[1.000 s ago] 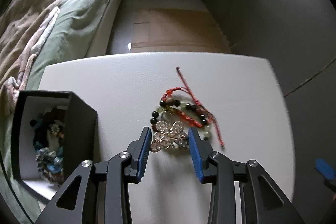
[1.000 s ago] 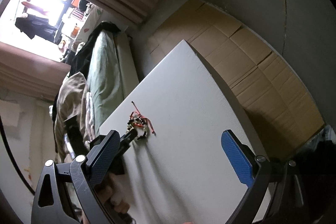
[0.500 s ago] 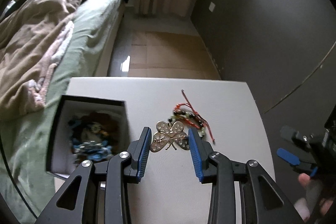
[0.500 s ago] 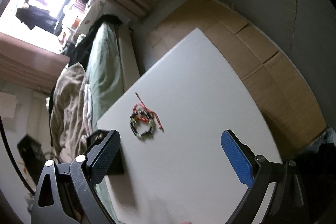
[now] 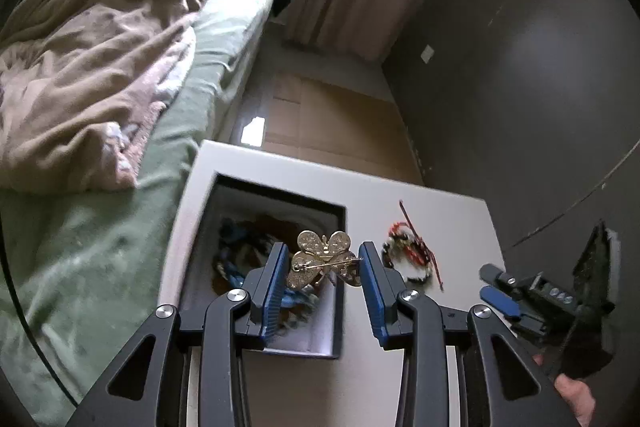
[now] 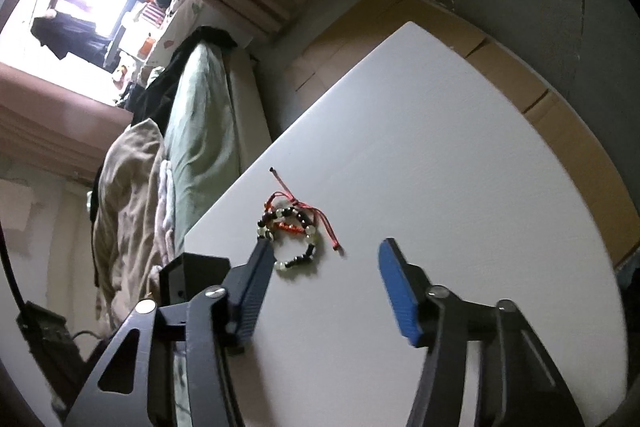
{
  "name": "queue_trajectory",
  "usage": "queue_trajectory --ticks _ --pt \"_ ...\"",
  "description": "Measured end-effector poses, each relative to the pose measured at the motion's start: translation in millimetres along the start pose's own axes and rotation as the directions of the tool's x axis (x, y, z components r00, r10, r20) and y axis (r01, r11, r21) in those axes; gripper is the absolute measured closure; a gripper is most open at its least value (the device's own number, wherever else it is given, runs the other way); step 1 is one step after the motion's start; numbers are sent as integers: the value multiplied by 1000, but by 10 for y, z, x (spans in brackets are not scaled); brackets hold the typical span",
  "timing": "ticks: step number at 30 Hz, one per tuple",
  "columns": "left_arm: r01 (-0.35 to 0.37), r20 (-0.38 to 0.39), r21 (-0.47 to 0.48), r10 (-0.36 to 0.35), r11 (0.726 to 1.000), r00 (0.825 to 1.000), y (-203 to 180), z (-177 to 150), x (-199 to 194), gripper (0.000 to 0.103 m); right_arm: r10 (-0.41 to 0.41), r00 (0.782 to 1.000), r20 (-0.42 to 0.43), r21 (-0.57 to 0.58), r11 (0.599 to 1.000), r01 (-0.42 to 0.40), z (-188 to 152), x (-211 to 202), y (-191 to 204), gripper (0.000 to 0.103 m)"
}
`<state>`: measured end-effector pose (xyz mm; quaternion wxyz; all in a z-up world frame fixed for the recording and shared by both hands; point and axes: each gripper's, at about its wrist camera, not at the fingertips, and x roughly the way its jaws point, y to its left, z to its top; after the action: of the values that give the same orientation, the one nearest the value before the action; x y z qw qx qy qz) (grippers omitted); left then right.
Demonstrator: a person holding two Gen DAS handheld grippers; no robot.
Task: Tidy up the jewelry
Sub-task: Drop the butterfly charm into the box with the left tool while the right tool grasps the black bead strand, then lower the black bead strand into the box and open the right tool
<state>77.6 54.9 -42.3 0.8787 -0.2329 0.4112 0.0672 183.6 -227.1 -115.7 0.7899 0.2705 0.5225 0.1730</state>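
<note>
Left gripper [image 5: 323, 267] clamps the brooch [image 5: 324, 259] above the box [image 5: 340, 267]; right gripper [image 6: 324, 279] fingers closing, empty, near bracelets [image 6: 290, 231].

The right gripper [image 6: 326, 281] hangs over a white table [image 6: 460, 167], its blue-padded jaws closing with nothing between them. Just ahead of its left finger [image 6: 250, 291] lies a beaded bracelet [image 6: 294, 241] tangled with a red cord [image 6: 312, 213]. A black box [image 6: 192, 279] sits at the table's near-left edge, beside a bed [image 6: 200, 115] with a rumpled blanket [image 6: 128, 203].
</note>
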Motion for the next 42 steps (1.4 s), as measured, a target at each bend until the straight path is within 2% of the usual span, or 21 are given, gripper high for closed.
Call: queue_trajectory --ticks 6,11,12,13,14,17,22,23,24,26,28,30,31,32,34,38,42 --pt "7 -9 -36 -8 999 1000 254 111 -3 66 -26 1000 -10 -46 999 25 -30 250 219 68" --pt "32 -32 -70 -34 997 999 433 178 30 66 -86 996 -25 -104 991 83 -105 440 381 72" --pt "38 -40 -73 -41 997 998 455 182 35 66 -121 993 -17 -117 986 118 -120 467 400 74" --pt "43 -47 -76 -47 996 998 475 182 38 65 -195 981 10 -148 970 194 -147 491 451 75" --pt "45 -51 -78 -49 996 998 489 181 37 65 -232 972 29 -167 958 234 -167 507 479 75" --pt "58 -60 -75 -63 995 996 509 161 23 66 -263 964 30 -210 941 264 -201 605 554 76" --pt "88 -69 -100 -95 991 993 562 159 25 66 -342 935 92 -278 893 354 -228 670 697 76" --pt "94 -72 -107 -102 990 992 565 159 34 66 -362 927 102 -293 880 375 -238 680 719 83" --pt "105 -76 -113 -113 988 991 564 155 41 66 -378 919 108 -310 866 393 -245 683 717 93" --pt "155 -84 -123 -165 980 983 539 151 59 65 -349 933 94 -310 880 360 -212 635 664 93" --pt "184 -103 -124 -197 975 975 494 152 91 65 -299 953 54 -269 914 303 -167 574 575 94" --pt "184 -111 -116 -197 976 974 452 141 117 63 -246 968 41 -229 941 249 -144 492 502 94" --pt "178 -111 -117 -191 977 975 443 135 123 58 -223 974 48 -216 949 229 -132 428 484 94" --pt "173 -111 -121 -187 977 976 442 133 129 51 -204 977 61 -212 954 213 -125 355 481 94" --pt "169 -107 -132 -184 977 977 447 131 128 47 -165 983 87 -218 959 180 -130 215 519 94" --pt "158 -88 -135 -171 978 981 482 141 61 47 -64 993 99 -229 970 85 -176 15 564 94" --pt "145 -64 -143 -155 979 986 541 138 -30 47 8 994 111 -251 968 20 -242 -102 680 94"
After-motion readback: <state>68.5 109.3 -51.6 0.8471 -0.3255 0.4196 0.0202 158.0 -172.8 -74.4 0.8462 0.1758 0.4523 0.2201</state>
